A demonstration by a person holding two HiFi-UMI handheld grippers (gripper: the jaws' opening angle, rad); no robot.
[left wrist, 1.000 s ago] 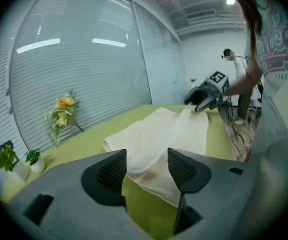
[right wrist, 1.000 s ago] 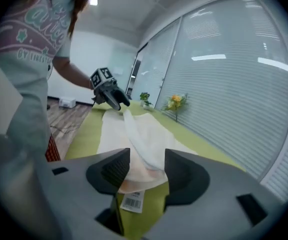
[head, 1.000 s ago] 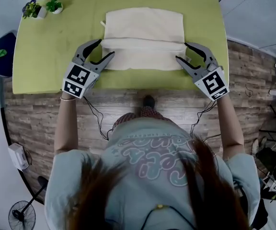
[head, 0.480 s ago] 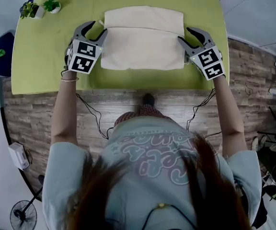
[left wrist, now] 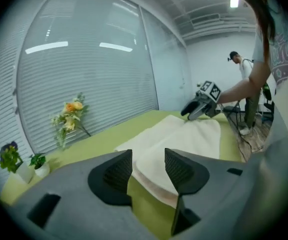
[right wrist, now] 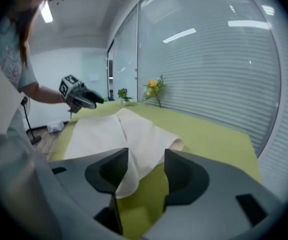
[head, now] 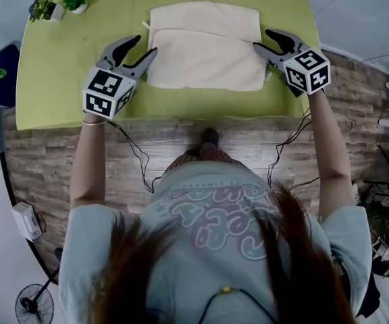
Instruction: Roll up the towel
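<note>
A cream towel [head: 204,46] lies on the green table [head: 66,79], its near half folded over onto the far half. My left gripper [head: 142,48] stands open just off the towel's left edge; in the left gripper view the towel [left wrist: 184,134] lies beyond the gripper [left wrist: 148,164], not touched. My right gripper [head: 262,40] is at the towel's right edge. Its jaws have just been opening. In the right gripper view a loose corner of the towel [right wrist: 126,181] hangs between the jaws of the gripper [right wrist: 145,171], beside one pad, not pinched.
Two small potted plants [head: 59,9] stand at the table's far left corner, and a vase of flowers [left wrist: 71,116] stands near the window blinds. The table's front edge [head: 181,120] runs close to the person's body. A blue chair [head: 2,73] is left of the table.
The towel's near flap went over onto the far half. Both grippers moved away with it; then the left gripper drew back toward the near edge and the right gripper rolled.
</note>
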